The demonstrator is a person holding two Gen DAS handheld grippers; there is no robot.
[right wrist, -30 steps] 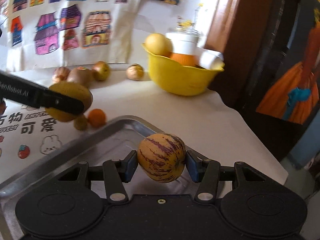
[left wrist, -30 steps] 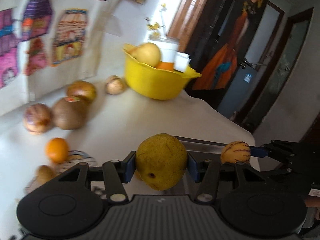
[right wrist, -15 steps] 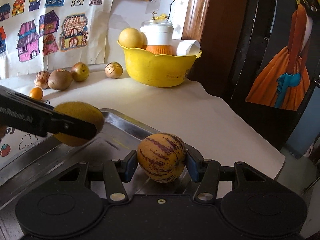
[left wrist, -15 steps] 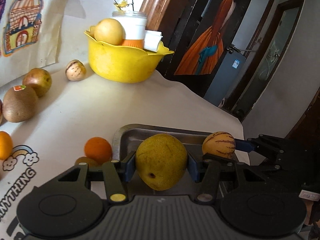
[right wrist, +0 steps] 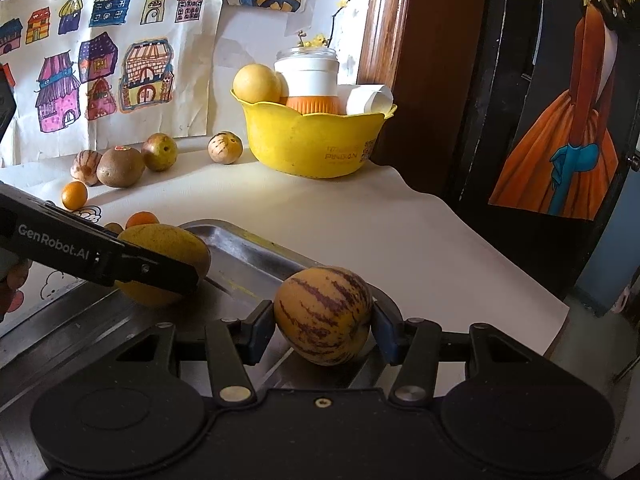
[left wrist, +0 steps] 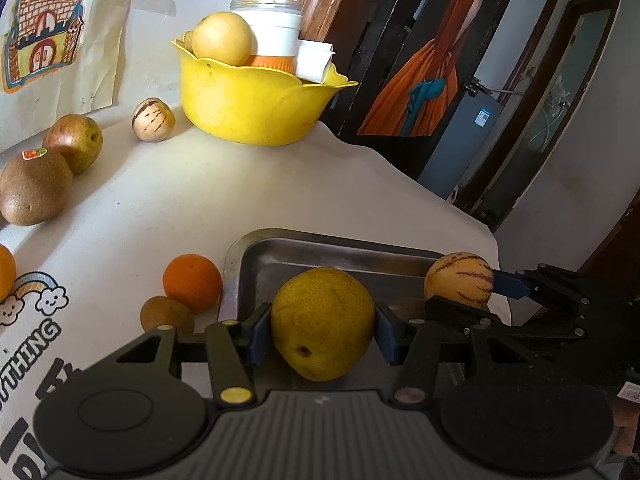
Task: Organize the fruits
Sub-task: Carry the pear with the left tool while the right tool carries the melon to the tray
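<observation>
My left gripper [left wrist: 322,326] is shut on a yellow-green pear [left wrist: 323,322] and holds it over the near left part of the metal tray [left wrist: 340,250]. My right gripper [right wrist: 324,316] is shut on a yellow, purple-striped pepino melon [right wrist: 323,314] over the tray [right wrist: 244,246]. The melon [left wrist: 459,283] shows at the right in the left wrist view, and the pear [right wrist: 168,264] at the left in the right wrist view.
A yellow bowl [right wrist: 312,144] with a pear, jar and paper stands at the back. An orange [left wrist: 192,282] and a small brown fruit [left wrist: 166,314] lie left of the tray. A kiwi [right wrist: 120,166], an apple [right wrist: 159,151], striped melons [right wrist: 225,147] and another orange [right wrist: 74,195] lie along the wall.
Both grippers have moved with their fruit in over the tray. The left gripper swung right from the table's left side; the pear is now lower and closer to the melon.
</observation>
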